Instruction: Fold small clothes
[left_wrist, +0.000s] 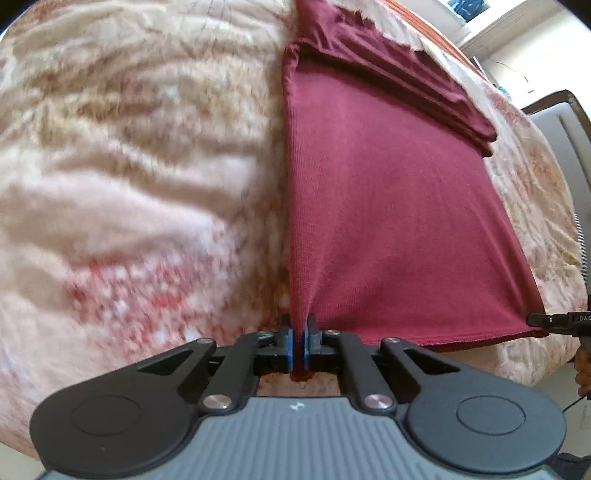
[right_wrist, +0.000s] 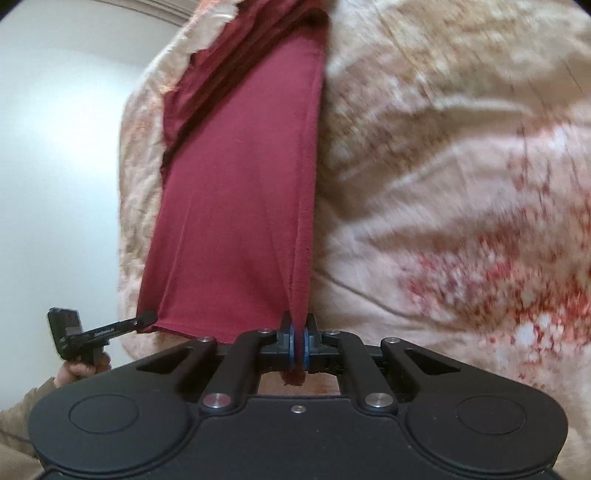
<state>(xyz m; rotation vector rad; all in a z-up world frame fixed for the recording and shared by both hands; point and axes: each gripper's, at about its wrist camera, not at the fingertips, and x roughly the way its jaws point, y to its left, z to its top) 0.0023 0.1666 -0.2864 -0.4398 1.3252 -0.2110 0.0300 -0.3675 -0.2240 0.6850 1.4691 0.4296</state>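
The left gripper (left_wrist: 299, 341) is pinching one near corner of the maroon garment (left_wrist: 388, 221), its blue-padded jaws pressed together on the cloth, with a tuft of fabric poking out behind them. The right gripper (right_wrist: 299, 341) is clamping the other near corner the same way. The garment is lying stretched over the blanket (left_wrist: 129, 166) on the bed, its near hem lifting off close to the bed's near edge and its far end bunching into folds. Small white lettering is showing on each gripper's side, too blurred to read fully.
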